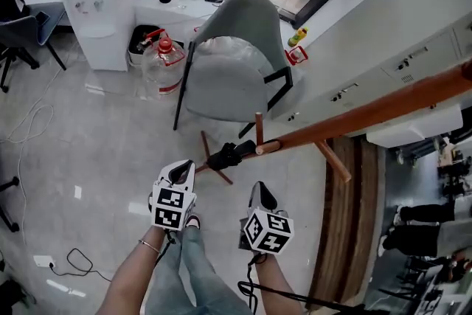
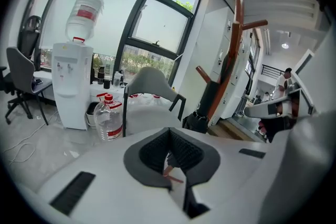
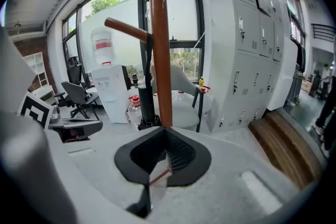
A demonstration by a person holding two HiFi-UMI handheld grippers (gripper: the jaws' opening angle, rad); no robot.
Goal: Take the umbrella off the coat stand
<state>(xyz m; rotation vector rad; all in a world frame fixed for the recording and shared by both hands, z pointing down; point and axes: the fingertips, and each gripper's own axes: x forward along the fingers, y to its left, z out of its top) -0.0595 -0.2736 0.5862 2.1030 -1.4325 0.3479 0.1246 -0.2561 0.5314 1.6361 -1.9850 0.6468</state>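
Note:
A black folded umbrella (image 1: 227, 156) hangs low against the brown wooden coat stand (image 1: 383, 108), which slants up to the right in the head view. My left gripper (image 1: 177, 175) is just left of the umbrella and short of it, jaws shut on nothing. My right gripper (image 1: 259, 197) is below the pole, also shut and empty. In the left gripper view the umbrella (image 2: 210, 105) hangs under a peg beside the pole (image 2: 237, 23), beyond my left gripper (image 2: 169, 152). In the right gripper view the umbrella (image 3: 147, 93) sits left of the pole (image 3: 161, 55), straight ahead of my right gripper (image 3: 165, 153).
A grey chair (image 1: 240, 59) stands behind the stand, with a large water bottle (image 1: 164, 61) and a white water dispenser (image 1: 99, 4) to its left. White lockers (image 1: 398, 48) and a wooden step (image 1: 346, 232) run along the right. A cable (image 1: 29, 125) lies on the floor at left.

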